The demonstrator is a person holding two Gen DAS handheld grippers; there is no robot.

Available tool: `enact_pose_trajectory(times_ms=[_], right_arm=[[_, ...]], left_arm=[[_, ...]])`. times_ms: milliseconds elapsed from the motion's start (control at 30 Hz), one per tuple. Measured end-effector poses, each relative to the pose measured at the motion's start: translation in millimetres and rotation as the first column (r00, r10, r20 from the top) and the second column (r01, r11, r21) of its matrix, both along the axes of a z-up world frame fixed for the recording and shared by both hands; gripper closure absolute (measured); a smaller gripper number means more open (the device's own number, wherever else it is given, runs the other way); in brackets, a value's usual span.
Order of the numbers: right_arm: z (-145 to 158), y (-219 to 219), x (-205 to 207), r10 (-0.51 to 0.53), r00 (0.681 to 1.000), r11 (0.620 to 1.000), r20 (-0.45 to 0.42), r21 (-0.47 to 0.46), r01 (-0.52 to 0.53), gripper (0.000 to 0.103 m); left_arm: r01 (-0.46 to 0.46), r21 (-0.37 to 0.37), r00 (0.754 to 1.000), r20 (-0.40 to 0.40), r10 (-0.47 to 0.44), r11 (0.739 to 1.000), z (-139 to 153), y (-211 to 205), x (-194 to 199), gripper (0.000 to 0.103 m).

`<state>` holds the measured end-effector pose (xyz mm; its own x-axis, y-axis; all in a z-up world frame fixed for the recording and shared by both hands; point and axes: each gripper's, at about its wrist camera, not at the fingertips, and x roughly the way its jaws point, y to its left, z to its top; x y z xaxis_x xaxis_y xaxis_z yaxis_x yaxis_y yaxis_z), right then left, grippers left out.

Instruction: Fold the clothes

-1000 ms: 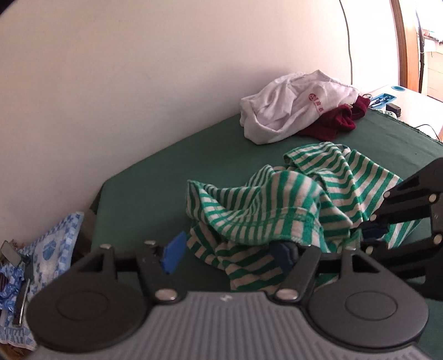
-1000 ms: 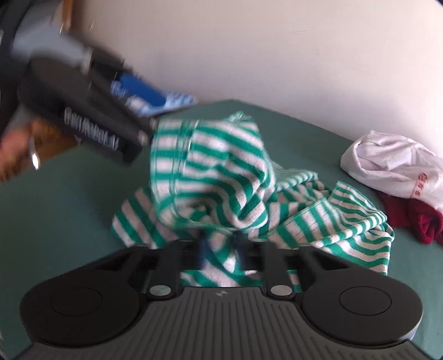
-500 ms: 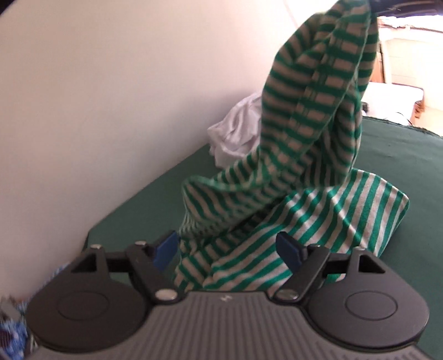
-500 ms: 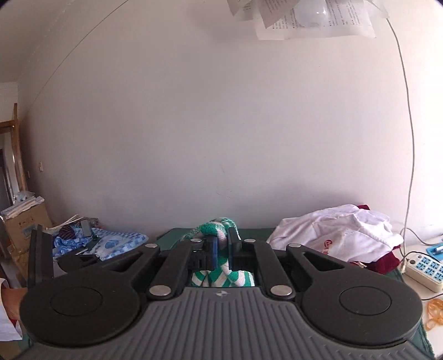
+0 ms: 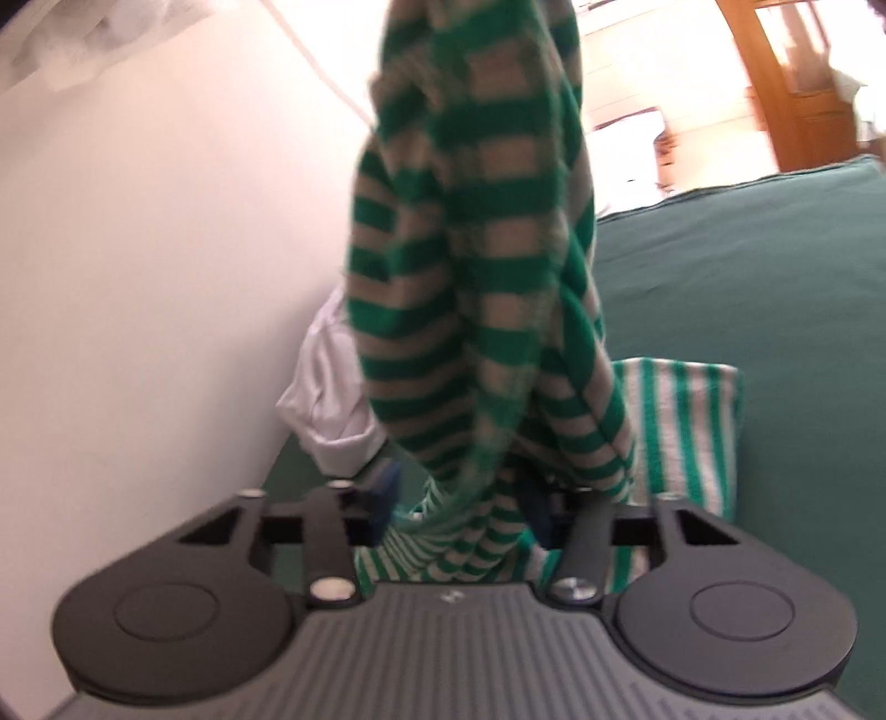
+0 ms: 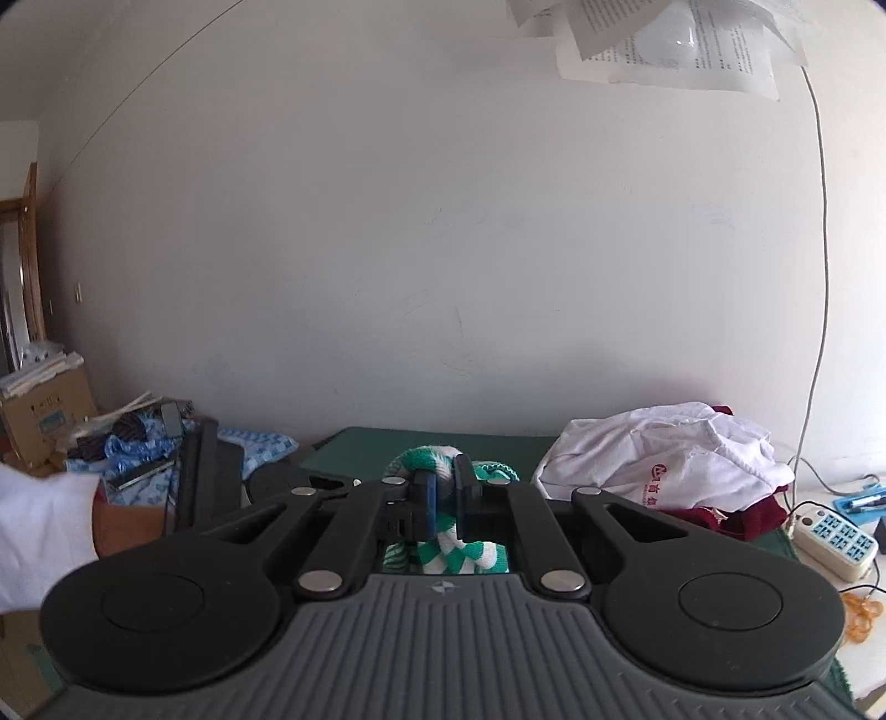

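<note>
Right fingers [image 6: 423, 501] clamped on striped shirt [image 5: 476, 266]; left fingers [image 5: 382, 490] apart; white garment [image 6: 664, 459] logo unreadable.

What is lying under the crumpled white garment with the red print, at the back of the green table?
A dark red cloth sticks out beneath the white printed garment. How far it reaches under is covered.

A red round logo with red characters, too small to read, sits on the crumpled white cotton garment [image 6: 670, 465] at lower right. Printed paper sheets [image 6: 664, 44] at upper right carry illegible lines.
</note>
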<state>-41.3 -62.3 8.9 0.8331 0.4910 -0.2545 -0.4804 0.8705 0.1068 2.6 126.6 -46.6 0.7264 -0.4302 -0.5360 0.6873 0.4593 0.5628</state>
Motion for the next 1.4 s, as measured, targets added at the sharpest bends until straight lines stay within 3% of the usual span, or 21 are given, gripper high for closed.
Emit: enact_pose_trajectory(times_ms=[67, 233, 400, 433, 500, 600, 700, 833, 933, 1000, 1033, 1133, 1267, 1367, 1400], right_arm=[[3.5, -4.4, -11.3, 0.014, 1.0, 1.0, -0.001, -0.006, -0.014, 0.098], [13.0, -12.8, -41.0, 0.09, 0.996, 0.996, 0.003, 0.001, -0.09, 0.098], [5.8, -16.8, -52.2, 0.217, 0.975, 0.975, -0.04, -0.039, -0.219, 0.098], [1.2, -17.2, -51.2, 0.242, 0.968, 0.969, -0.061, -0.042, -0.245, 0.098], [-13.8, -14.5, -45.1, 0.249, 0.964, 0.964, -0.092, -0.07, -0.256, 0.098], [-32.9, -14.8, -33.7, 0.221, 0.965, 0.968, -0.138, -0.088, -0.235, 0.098], [-42.6, -21.7, -28.0, 0.224, 0.961, 0.97, -0.161, -0.055, -0.236, 0.098], [-37.5, -32.6, -29.8, 0.296, 0.941, 0.955, -0.163, 0.061, -0.29, 0.098], [-28.5, -37.2, -38.5, 0.329, 0.934, 0.944, -0.139, 0.068, -0.323, 0.098], [-24.7, -42.2, -41.7, 0.346, 0.928, 0.938, -0.135, 0.064, -0.34, 0.098], [-24.2, -43.3, -42.7, 0.352, 0.926, 0.936, -0.136, 0.042, -0.349, 0.098], [-28.4, -42.9, -47.0, 0.381, 0.913, 0.917, -0.148, -0.064, -0.393, 0.098], [-44.7, -36.8, -57.4, 0.433, 0.878, 0.856, -0.205, -0.213, -0.471, 0.098], [-63.5, -27.2, -64.9, 0.449, 0.853, 0.803, -0.267, -0.298, -0.516, 0.095], [-70.5, -23.4, -67.0, 0.454, 0.845, 0.789, -0.281, -0.314, -0.528, 0.095]], left_arm=[[0.043, -0.025, 0.999, -0.031, -0.044, 0.999, 12.2, 13.1, -19.4, 0.079], [0.124, -0.103, 0.985, -0.111, -0.135, 0.987, 40.7, 40.8, -71.0, 0.079], [0.036, -0.189, 0.982, -0.177, -0.07, 0.981, 48.6, 42.4, -112.4, 0.073], [0.008, -0.175, 0.984, -0.172, -0.039, 0.985, 42.6, 38.6, -114.2, 0.072], [-0.051, -0.133, 0.988, -0.152, 0.031, 0.99, 27.2, 30.1, -115.1, 0.06], [-0.098, 0.025, 0.994, -0.036, 0.099, 0.995, 3.9, 12.6, -112.1, 0.051], [-0.071, 0.181, 0.997, 0.024, 0.068, 0.981, -14.4, -3.2, -106.8, 0.043], [0.0, 0.26, 1.0, 0.03, -0.008, 0.966, -23.0, -25.7, -103.9, 0.028], [0.047, 0.315, 0.999, -0.024, -0.042, 0.948, -27.1, -39.8, -96.5, 0.033], [0.075, 0.34, 0.996, -0.078, -0.052, 0.937, -26.1, -44.1, -92.7, 0.05], [0.086, 0.348, 0.994, -0.098, -0.055, 0.934, -23.6, -43.6, -92.8, 0.052], [0.108, 0.351, 0.986, -0.158, -0.055, 0.93, -9.3, -35.1, -103.1, 0.071], [0.133, 0.332, 0.973, -0.222, -0.059, 0.934, 9.1, -26.2, -134.2, 0.073], [0.165, 0.254, 0.944, -0.32, -0.078, 0.953, 20.8, -20.4, -162.5, 0.07], [0.161, 0.254, 0.946, -0.316, -0.076, 0.954, 18.4, -20.0, -167.4, 0.067]])
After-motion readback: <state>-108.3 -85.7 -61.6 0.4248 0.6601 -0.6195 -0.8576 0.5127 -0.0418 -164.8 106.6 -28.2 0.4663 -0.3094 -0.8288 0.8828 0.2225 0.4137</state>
